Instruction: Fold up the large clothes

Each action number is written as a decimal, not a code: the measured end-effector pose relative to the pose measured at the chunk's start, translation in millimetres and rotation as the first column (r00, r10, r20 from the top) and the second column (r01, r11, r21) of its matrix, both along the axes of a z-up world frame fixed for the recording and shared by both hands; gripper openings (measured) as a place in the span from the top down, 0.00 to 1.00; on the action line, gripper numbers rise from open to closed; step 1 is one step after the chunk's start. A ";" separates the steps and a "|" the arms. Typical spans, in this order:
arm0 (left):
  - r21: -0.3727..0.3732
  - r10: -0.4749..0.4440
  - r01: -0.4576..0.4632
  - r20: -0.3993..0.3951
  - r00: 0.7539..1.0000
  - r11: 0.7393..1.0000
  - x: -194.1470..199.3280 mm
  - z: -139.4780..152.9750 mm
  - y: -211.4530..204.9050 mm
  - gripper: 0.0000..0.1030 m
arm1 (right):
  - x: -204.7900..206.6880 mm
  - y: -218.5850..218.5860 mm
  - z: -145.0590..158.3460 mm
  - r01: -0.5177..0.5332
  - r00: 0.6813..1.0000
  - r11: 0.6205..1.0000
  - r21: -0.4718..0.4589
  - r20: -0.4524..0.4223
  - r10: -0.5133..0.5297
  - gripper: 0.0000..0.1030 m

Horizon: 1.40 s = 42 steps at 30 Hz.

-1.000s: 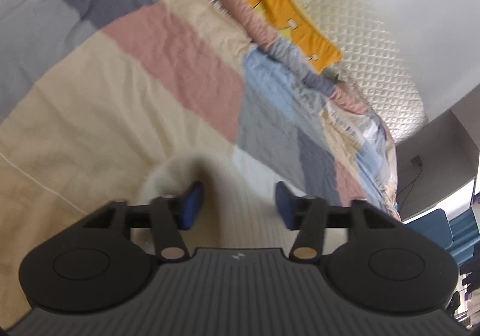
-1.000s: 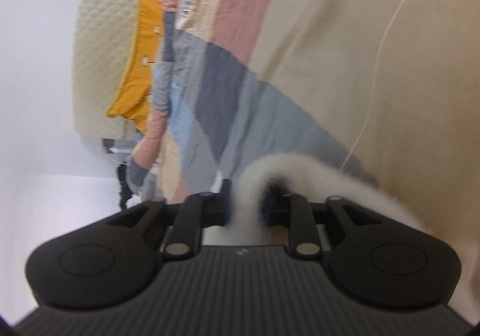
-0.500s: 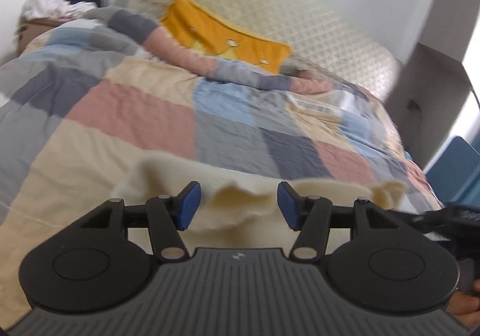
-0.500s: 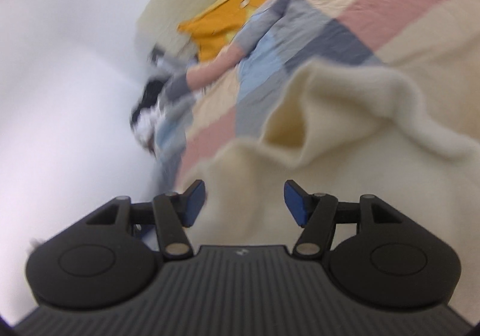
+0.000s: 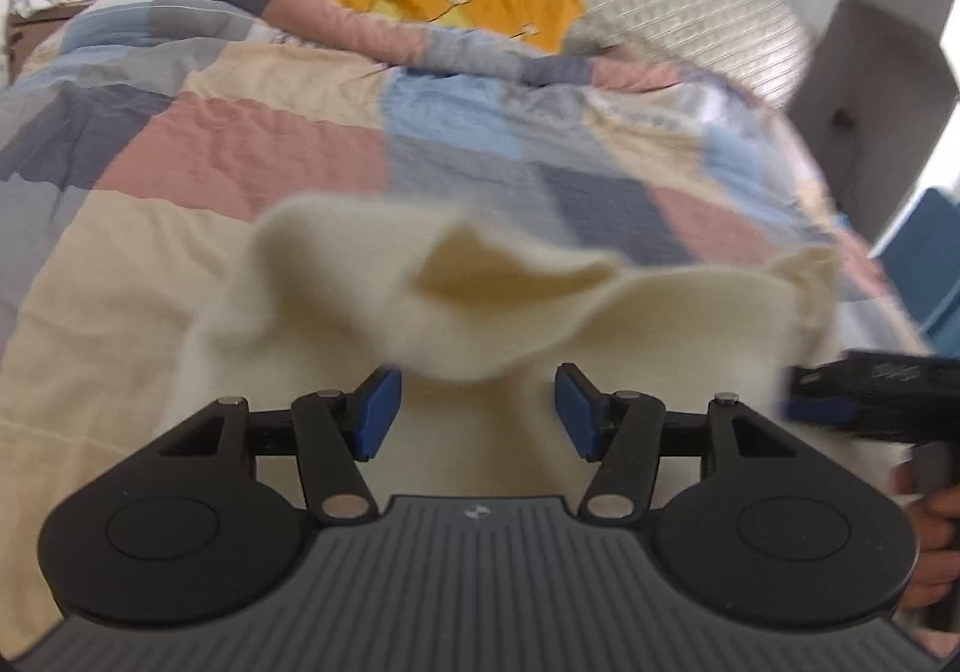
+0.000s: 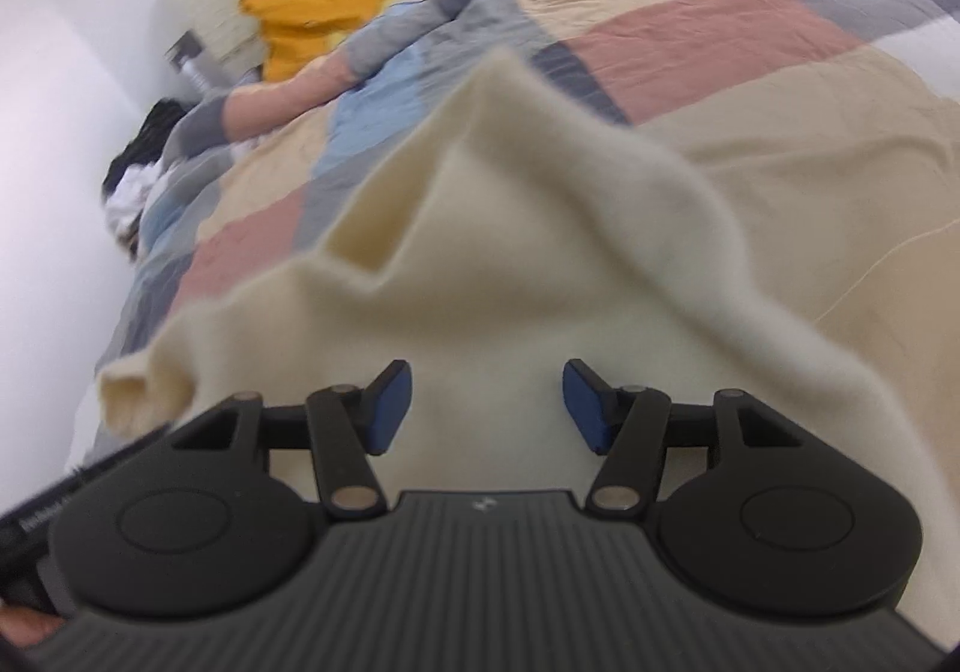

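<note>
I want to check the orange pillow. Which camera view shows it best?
The left wrist view: the orange pillow lies across the bed's head, nearly whole and level. The right wrist view shows it tilted, blurrier, partly behind the quilt's rolled edge.

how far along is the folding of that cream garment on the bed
Early. The cream garment lies rumpled on the patchwork quilt, no neat fold visible. Nothing is in hand: left gripper and right gripper are both open above it, the right's jaws having just moved. Left to do: regrip, fold and flatten.
</note>
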<state>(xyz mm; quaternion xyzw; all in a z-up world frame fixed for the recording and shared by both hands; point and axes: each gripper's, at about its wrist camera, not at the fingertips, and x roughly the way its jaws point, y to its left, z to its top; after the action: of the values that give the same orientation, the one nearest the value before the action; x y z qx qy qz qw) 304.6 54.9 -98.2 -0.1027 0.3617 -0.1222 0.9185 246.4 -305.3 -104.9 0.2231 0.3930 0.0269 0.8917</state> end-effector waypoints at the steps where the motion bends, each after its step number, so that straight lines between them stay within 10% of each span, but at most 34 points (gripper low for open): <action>1: 0.015 0.033 -0.033 -0.007 0.999 0.999 8.3 -4.1 2.1 0.39 | 4.3 -2.3 -1.3 0.008 1.000 1.000 -0.015 0.004 -0.008 0.43; 21: -0.040 0.247 -0.247 0.000 0.969 0.968 34.9 -13.9 55.5 0.41 | 19.6 -31.9 11.5 0.185 0.982 0.928 -0.322 0.100 -0.161 0.43; 27: 0.049 0.302 -0.308 0.103 0.948 0.950 23.2 -1.3 52.9 0.40 | 14.6 -64.2 4.5 0.240 0.971 0.956 -0.170 0.041 -0.237 0.43; 34: 0.013 0.282 -0.282 -0.026 0.959 0.959 35.1 -23.4 61.7 0.40 | 22.0 -46.8 -0.9 0.160 0.987 0.968 -0.196 0.046 -0.153 0.49; 36: 0.000 0.283 -0.283 -0.037 0.958 0.959 37.8 -28.6 64.1 0.48 | 24.8 -40.2 -1.4 0.132 0.991 0.966 -0.223 0.056 -0.123 0.62; 39: -0.031 0.272 -0.272 -0.022 0.962 0.962 34.4 -26.1 65.3 0.85 | 27.4 -35.7 -1.4 0.097 0.995 0.968 -0.230 0.060 -0.086 0.84; 42: -0.077 0.281 -0.279 0.022 0.959 0.957 26.9 -13.6 68.5 0.90 | 22.6 -32.6 6.6 0.110 0.991 0.961 -0.255 0.102 -0.086 0.89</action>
<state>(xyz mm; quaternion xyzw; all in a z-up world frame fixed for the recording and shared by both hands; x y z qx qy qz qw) 331.5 123.3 -111.7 -0.1844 0.3239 -0.0058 0.9279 269.0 -337.9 -98.3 0.1220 0.3410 -0.0592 0.9302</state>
